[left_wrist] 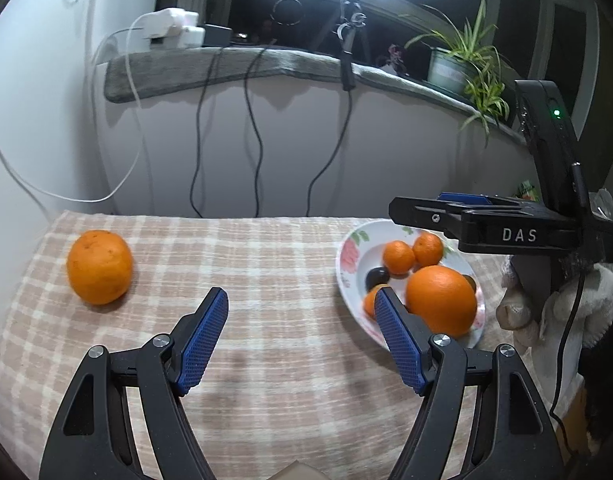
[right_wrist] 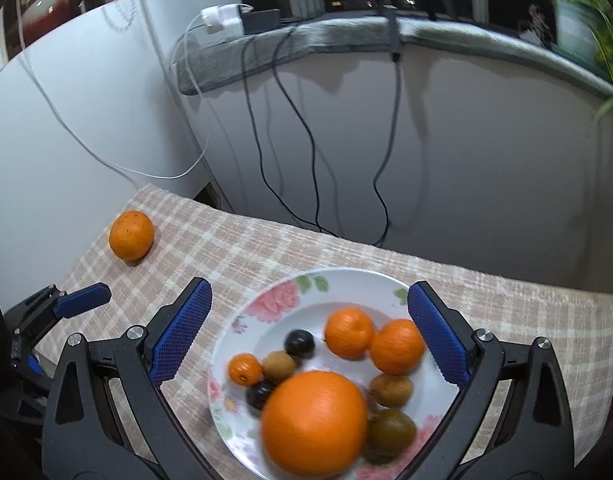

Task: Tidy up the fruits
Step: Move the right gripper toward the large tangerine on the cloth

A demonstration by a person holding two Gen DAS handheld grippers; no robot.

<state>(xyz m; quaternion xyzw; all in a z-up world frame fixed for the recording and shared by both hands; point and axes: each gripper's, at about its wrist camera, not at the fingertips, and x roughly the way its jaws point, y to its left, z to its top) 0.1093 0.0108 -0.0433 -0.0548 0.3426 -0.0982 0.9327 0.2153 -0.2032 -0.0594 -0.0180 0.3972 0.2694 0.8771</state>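
The lone orange [left_wrist: 99, 267] sat on the checked cloth [left_wrist: 266, 264] at the far left of the desk, well apart from the plate [right_wrist: 266, 304]. It looked round, slightly flattened and a bit speckled on top, its skin dull next to the big glossy orange [right_wrist: 314, 422] on the plate.

The plate, white with pink flowers, already carried that big orange, three small mandarins [right_wrist: 349, 332], two dark plums [right_wrist: 299, 343] and a few brownish-green fruits [right_wrist: 390, 390], all crowded toward its near side.

My left hand-held gripper [left_wrist: 302, 312] hung over bare cloth between the lone orange and the plate, jaws wide apart and holding nothing. My right hand-held gripper [right_wrist: 310, 312] hovered above the plate, jaws spread just as wide, empty too.

As I judged it, the lone orange was the piece left to collect. A round fruit on soft cloth could roll off the near pads if I closed off-centre, and it lay close to the desk's left edge. Setting it down on such a full plate could also nudge the big orange, which sat near the rim, or send a mandarin over the side.
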